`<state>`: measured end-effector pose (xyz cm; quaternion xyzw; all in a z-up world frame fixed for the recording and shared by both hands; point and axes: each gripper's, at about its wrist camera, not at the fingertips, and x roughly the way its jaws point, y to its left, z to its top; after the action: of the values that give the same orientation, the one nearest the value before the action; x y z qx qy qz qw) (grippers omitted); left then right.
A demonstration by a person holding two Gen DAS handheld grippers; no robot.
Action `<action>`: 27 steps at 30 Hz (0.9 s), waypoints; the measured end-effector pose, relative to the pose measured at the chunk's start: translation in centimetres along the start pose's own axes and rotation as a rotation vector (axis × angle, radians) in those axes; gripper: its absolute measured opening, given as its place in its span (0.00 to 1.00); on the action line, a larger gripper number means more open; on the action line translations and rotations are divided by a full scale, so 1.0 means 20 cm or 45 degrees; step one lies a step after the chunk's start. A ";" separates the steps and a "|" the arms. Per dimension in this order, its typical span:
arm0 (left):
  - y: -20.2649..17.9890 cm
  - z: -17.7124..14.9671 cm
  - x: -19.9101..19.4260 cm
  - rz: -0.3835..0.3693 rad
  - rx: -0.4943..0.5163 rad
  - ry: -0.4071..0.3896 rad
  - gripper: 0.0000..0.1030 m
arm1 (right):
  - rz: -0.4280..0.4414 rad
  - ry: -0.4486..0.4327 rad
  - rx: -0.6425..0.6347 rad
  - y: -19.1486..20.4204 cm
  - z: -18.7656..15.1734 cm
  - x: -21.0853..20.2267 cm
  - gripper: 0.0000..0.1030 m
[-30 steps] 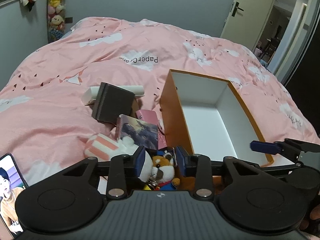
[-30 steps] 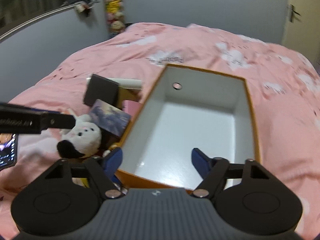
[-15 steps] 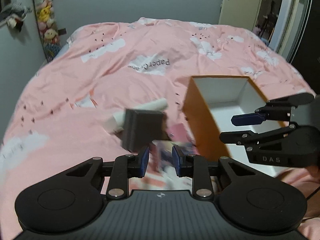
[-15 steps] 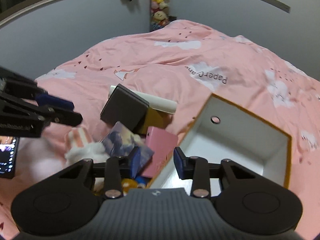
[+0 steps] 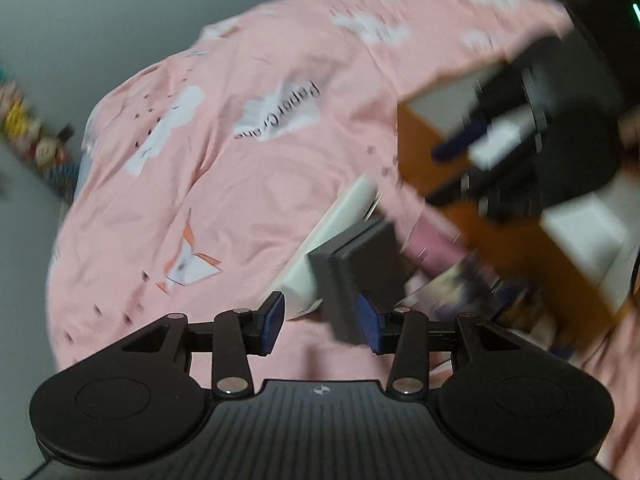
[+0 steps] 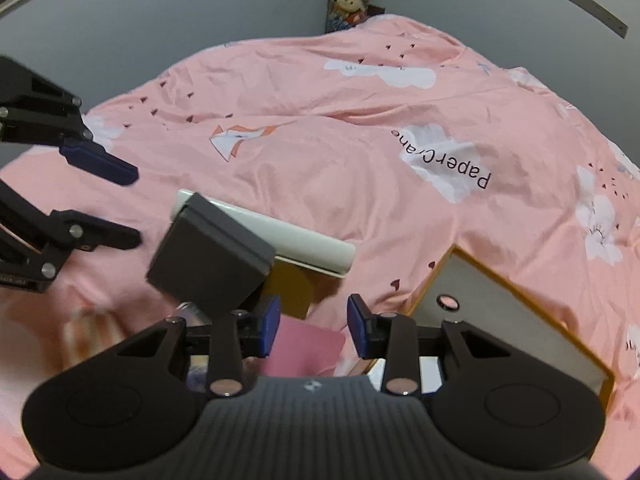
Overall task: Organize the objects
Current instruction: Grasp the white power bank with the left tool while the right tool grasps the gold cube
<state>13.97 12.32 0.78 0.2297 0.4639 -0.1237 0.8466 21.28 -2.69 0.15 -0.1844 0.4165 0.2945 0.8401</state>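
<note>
A: Across the pink bed cover [image 5: 240, 200], seen from the left wrist camera, what lies ahead?

B: Blurred, but a dark grey box [image 5: 360, 276] leans on a white roll [image 5: 340, 220], just past the left gripper [image 5: 320, 322]. Its fingers are spreading apart with nothing between them. An orange box with a white inside [image 5: 512, 240] sits to the right, and the right gripper [image 5: 480, 148] hangs over it.

A: And from the right wrist camera?

B: The dark grey box [image 6: 208, 260], matte and square-edged, rests tilted on the white roll [image 6: 304, 244], above a mustard block [image 6: 292, 292] and a pink case [image 6: 304, 350]. The right gripper [image 6: 313, 330] hovers over that pink case, fingers partly apart, gripping nothing. The orange box [image 6: 512, 320] lies right; the left gripper [image 6: 120, 204] reaches in from the left.
</note>
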 end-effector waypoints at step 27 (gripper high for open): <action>0.14 0.05 0.20 -0.133 0.089 0.000 0.35 | 0.158 0.168 0.077 -0.13 0.16 0.33 0.36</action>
<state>18.00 14.28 -1.27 0.2344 0.4706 -0.1837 0.8306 28.02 -0.56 -3.12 -0.1521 0.4904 0.3204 0.7961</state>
